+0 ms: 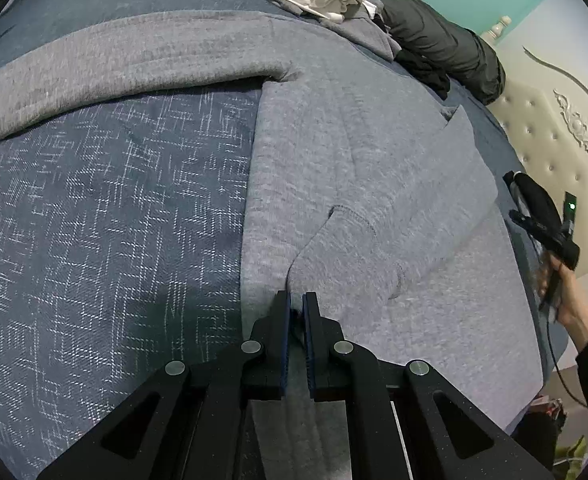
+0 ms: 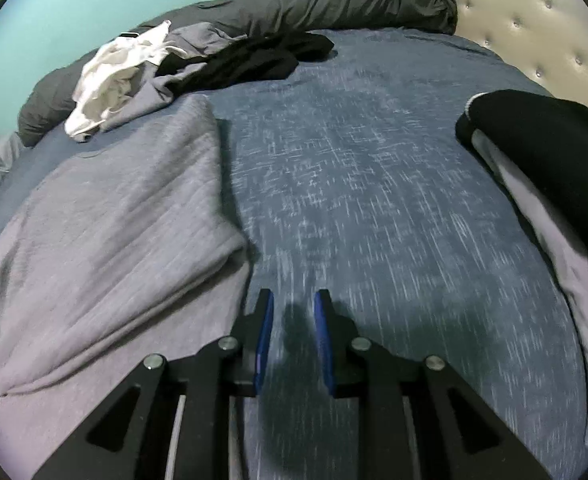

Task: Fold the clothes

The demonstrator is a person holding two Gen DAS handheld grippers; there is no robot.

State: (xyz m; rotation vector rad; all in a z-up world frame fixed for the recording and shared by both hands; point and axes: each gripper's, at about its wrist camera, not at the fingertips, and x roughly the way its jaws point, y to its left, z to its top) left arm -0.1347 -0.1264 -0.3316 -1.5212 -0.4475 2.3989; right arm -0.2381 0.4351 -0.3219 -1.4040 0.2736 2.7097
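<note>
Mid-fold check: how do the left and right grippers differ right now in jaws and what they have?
The left gripper has its jaws nearly together, pinching the edge of the grey sweatshirt; the right gripper has a clear gap between its jaws and holds nothing. The left sits over the sweatshirt, the right over bare blue bedspread beside it. Both angle down at the bed.

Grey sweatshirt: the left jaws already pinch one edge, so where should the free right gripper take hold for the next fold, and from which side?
Probably the grey sweatshirt at its folded right-hand corner beside the bare blue bedspread. The right gripper, jaws apart and empty, hovers just off that edge; slide in sideways from the bedspread, low, since the fold there is raised with a shadow beneath. The left gripper pins the near edge.
</note>
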